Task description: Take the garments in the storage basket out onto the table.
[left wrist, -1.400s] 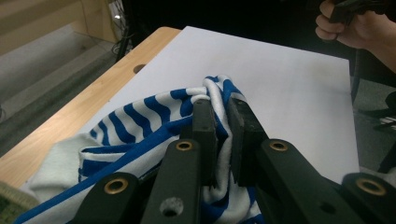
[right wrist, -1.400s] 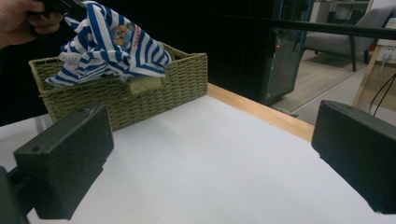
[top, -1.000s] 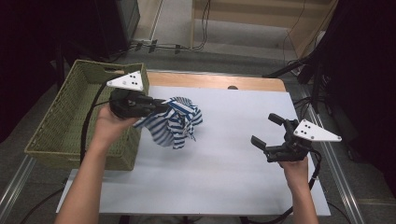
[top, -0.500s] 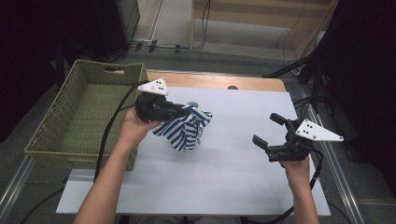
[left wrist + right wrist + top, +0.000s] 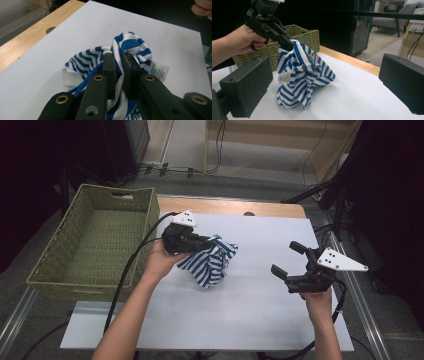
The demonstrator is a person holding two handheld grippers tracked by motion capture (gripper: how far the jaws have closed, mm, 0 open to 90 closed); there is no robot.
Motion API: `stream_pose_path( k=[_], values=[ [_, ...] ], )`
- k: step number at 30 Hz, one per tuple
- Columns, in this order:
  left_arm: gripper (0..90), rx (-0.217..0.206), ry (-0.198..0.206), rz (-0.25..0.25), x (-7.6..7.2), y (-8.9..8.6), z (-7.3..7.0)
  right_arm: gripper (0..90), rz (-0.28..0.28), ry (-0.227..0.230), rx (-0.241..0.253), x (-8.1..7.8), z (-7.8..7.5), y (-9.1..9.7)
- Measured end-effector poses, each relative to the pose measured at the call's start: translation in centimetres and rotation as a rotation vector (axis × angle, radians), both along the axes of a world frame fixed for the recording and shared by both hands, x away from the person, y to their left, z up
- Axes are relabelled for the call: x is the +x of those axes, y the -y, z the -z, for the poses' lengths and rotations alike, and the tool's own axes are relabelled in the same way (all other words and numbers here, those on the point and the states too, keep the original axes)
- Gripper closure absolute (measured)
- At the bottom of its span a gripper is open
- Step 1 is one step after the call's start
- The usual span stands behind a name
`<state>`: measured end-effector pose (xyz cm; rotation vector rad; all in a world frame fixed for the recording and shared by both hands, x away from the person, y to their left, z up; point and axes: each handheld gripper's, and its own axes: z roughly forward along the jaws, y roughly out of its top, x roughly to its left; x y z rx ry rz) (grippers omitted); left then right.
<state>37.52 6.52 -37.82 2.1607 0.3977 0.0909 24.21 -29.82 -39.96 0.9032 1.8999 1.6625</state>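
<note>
Okay, I see blue-white striped shirt bunched, hanging from left gripper, jaws pinched on it, hem on white table, right gripper wide, empty, green basket left, path clear.

A green basket sits just left of the left tool, on the left edge of the bench. A white sheet lies under both tools and covers most of the bench. Bare wood with a small round hole shows past the tools. Thin black wires lie on the floor beyond that.
</note>
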Motion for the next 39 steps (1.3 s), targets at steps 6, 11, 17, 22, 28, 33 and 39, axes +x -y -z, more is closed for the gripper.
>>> stream_pose_path(
  k=[6, 11, 17, 22, 28, 33, 39],
  values=[
    [82.7, 0.033, -0.007, -0.003, 0.4, 0.9, 1.0, 0.0, -0.001, -0.002, 0.002, 0.0, 0.0, 0.0],
    [82.7, 0.06, -0.021, 0.002, 0.7, 1.7, 2.1, 0.0, -0.004, -0.003, -0.002, 0.1, 0.1, -0.1],
    [82.5, 0.111, -0.01, -0.008, 1.0, 2.1, 2.8, 0.0, -0.002, -0.009, -0.001, 0.2, 0.2, 0.0],
    [81.6, 0.118, -0.019, 0.001, 1.0, 2.3, 3.0, 0.0, -0.005, -0.01, -0.002, 0.2, 0.3, -0.1],
    [76.5, 0.123, -0.039, 0.003, 1.2, 2.4, 2.9, 0.0, -0.005, -0.015, -0.001, 0.2, 0.4, -0.1],
    [72.0, 0.131, -0.031, -0.005, 1.2, 2.4, 2.9, 0.0, -0.004, -0.014, -0.001, 0.3, 0.4, -0.1],
    [69.3, 0.12, -0.036, -0.007, 1.2, 2.4, 2.8, 0.0, -0.004, -0.014, -0.001, 0.3, 0.4, -0.1]
  ],
)
